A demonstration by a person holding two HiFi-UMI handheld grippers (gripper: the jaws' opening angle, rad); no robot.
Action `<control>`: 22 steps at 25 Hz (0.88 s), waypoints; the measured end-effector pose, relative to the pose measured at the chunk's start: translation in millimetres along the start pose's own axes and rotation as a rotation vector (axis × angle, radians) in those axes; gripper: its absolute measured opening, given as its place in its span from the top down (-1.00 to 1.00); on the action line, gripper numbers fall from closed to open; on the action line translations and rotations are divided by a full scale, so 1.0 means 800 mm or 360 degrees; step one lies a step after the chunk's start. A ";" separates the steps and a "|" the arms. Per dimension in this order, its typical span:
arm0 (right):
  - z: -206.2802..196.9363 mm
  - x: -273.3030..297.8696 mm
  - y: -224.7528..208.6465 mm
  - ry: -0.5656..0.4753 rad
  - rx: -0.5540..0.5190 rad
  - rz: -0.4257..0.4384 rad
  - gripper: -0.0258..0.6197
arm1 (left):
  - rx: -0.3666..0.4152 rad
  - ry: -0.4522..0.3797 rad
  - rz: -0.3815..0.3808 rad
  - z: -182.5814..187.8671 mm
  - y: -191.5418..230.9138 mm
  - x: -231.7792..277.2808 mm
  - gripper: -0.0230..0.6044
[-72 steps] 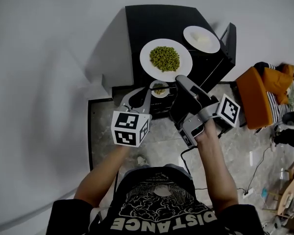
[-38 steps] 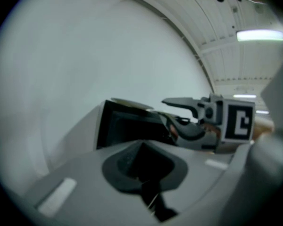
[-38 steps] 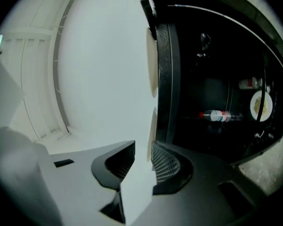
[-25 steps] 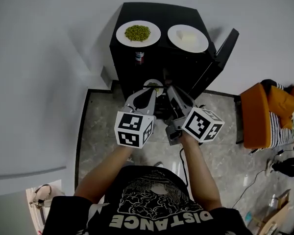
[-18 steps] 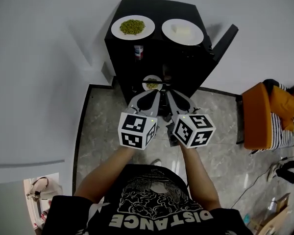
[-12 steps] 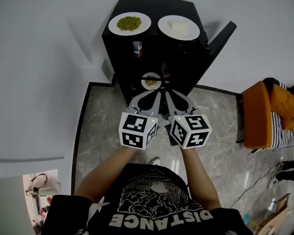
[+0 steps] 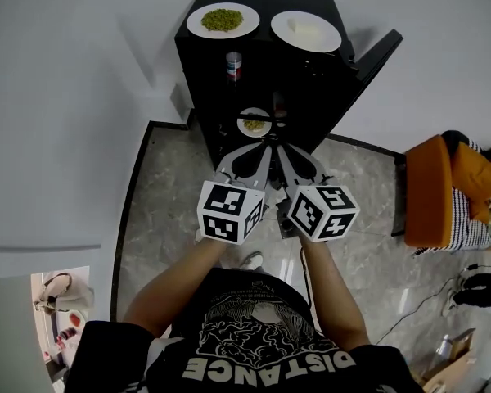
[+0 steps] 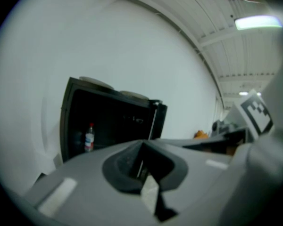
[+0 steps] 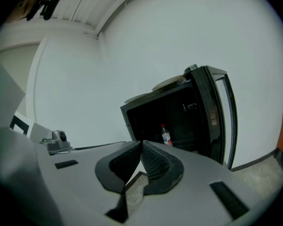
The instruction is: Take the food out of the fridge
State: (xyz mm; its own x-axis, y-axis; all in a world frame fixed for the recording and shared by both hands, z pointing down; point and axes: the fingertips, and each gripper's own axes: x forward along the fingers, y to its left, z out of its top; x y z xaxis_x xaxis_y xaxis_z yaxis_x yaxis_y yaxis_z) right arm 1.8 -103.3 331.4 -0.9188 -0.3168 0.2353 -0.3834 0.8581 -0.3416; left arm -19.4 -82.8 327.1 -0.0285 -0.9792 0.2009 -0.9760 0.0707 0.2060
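Observation:
A black mini fridge (image 7: 204, 72) stands open, its door (image 7: 375, 56) swung to the right. On its top sit a white plate of green peas (image 7: 222, 19) and a white plate of pale food (image 7: 306, 31). Inside are a bottle (image 7: 233, 65) and, lower down, a small dish of peas (image 7: 254, 124). My left gripper (image 7: 263, 144) and right gripper (image 7: 277, 144) hover side by side just in front of the small dish, both shut and empty. The left gripper (image 8: 141, 147) and right gripper (image 9: 141, 142) views each show closed pads and the bottle (image 9: 165, 134) beyond.
An orange chair (image 7: 430, 188) with striped cloth stands on the right of the marble floor (image 7: 164, 195). Cables and small items lie at the lower right. A white wall (image 7: 82, 97) runs behind and left of the fridge.
Both grippers have sunk a little and drawn close together in front of the fridge opening. The right gripper has rolled, so its cube now sits level beside the left one.

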 end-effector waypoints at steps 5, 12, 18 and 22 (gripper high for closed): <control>-0.028 0.018 0.002 0.0061 0.0104 0.0080 0.89 | -0.0050 -0.0023 0.0052 -0.020 0.020 -0.003 0.92; -0.092 0.069 -0.009 0.0164 0.0339 0.0164 0.88 | -0.0190 -0.0094 0.0158 -0.068 0.086 -0.009 0.92; -0.179 0.137 -0.040 0.0245 0.0581 0.0227 0.88 | -0.0230 -0.0108 0.0205 -0.133 0.134 0.010 0.92; -0.232 0.176 -0.079 0.0208 0.0715 0.0177 0.88 | -0.0246 -0.0114 0.0224 -0.178 0.162 0.033 0.92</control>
State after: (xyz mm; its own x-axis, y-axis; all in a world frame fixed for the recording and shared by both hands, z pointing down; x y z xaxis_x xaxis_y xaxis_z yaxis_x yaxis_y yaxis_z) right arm -85.4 -127.3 555.3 -0.9482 -0.1545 0.2776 -0.3122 0.6151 -0.7240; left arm -115.6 -72.2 495.5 -0.1825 -0.9682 0.1709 -0.9167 0.2304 0.3264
